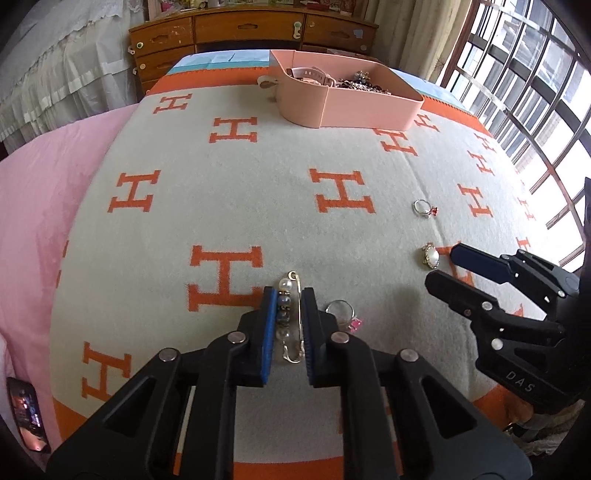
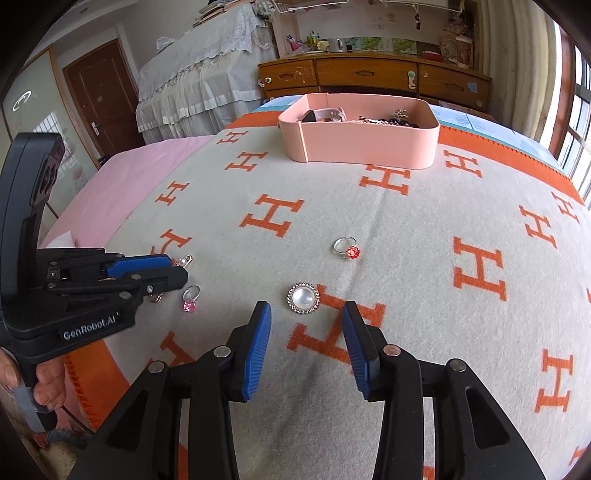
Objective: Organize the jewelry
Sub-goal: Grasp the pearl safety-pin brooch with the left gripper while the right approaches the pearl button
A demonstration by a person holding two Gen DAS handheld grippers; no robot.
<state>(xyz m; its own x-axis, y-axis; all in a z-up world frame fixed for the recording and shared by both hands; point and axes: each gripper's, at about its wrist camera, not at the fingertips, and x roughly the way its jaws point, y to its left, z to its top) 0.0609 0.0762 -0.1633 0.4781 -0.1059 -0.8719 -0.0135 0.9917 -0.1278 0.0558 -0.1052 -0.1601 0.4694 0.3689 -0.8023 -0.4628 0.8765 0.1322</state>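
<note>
Blanket (image 1: pixel 258 192), cream with orange H's, covers a bed; pink sheet (image 1: pixel 33 206) to its left, wooden dresser (image 1: pixel 255 26) and barred window (image 1: pixel 524 74) beyond. Left gripper (image 1: pixel 289 317) is clamped narrow on the beaded pin (image 1: pixel 285 310). Right gripper (image 2: pixel 306 343) stands wide, empty, near the pearl brooch (image 2: pixel 303 298). Pink tray (image 2: pixel 369 144) sits far back.

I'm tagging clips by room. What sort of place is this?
Most likely a bedroom: a blanket spread over a bed, a wooden dresser behind it, and a barred window alongside.
</note>
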